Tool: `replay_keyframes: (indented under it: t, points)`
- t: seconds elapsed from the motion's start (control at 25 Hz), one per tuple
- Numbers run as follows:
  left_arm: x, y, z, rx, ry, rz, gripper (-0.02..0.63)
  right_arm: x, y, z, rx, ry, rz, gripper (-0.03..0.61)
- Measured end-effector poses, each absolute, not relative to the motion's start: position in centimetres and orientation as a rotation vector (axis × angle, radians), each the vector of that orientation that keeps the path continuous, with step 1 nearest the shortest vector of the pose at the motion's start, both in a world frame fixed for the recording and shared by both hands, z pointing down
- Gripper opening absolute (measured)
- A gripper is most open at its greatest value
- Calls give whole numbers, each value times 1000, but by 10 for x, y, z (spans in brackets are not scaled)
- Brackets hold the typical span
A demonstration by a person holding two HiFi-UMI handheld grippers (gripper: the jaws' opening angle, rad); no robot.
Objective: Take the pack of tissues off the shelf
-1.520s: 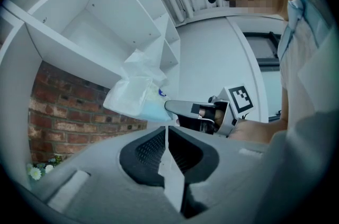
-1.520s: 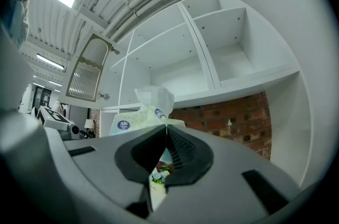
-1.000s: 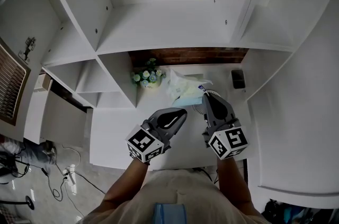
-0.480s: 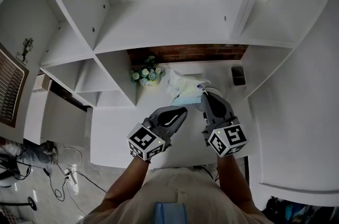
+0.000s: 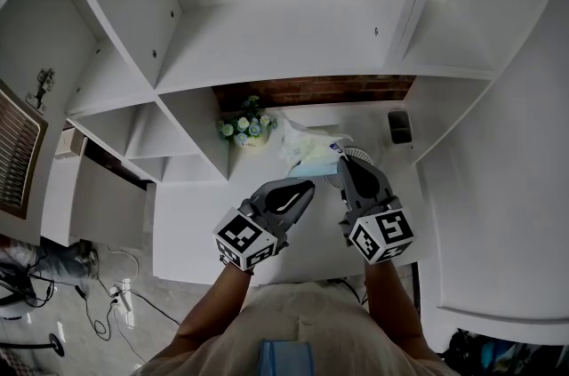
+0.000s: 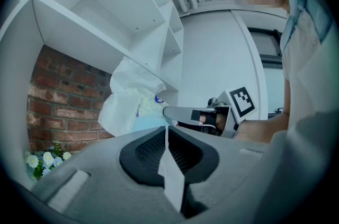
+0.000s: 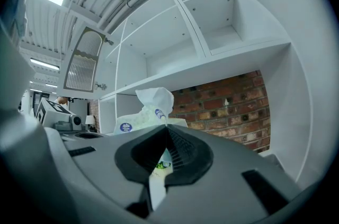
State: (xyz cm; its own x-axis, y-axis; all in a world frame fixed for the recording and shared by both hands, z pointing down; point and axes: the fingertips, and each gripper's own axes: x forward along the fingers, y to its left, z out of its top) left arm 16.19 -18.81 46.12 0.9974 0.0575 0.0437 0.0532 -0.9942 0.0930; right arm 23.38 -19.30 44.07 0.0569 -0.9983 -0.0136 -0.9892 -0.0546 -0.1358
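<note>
Jaws of the right gripper [image 5: 340, 164] pinch the pack of tissues [image 5: 309, 148] below the shelf [image 5: 284, 36]; the left gripper [image 5: 306, 186] has jaws pressed together. Keep the pinch firm and the pack level.

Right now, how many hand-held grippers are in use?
2: the left hand-held gripper, shut and empty, at the head view's lower middle; the right hand-held gripper beside it, pinching the pack of tissues.

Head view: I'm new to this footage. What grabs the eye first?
The pack of tissues stands out, off the shelf, over the white counter at the tips of the left gripper and right gripper, both with jaws together; the right seems to pinch it. Beside it, small flowers sit before a brick wall.
</note>
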Motion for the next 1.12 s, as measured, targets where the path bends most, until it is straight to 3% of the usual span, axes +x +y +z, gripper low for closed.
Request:
replay_keyframes:
  t: [1.12]
  points:
    - [164, -191, 456, 3053, 104, 55, 23, 237, -195, 437, -2214, 2073, -127, 15]
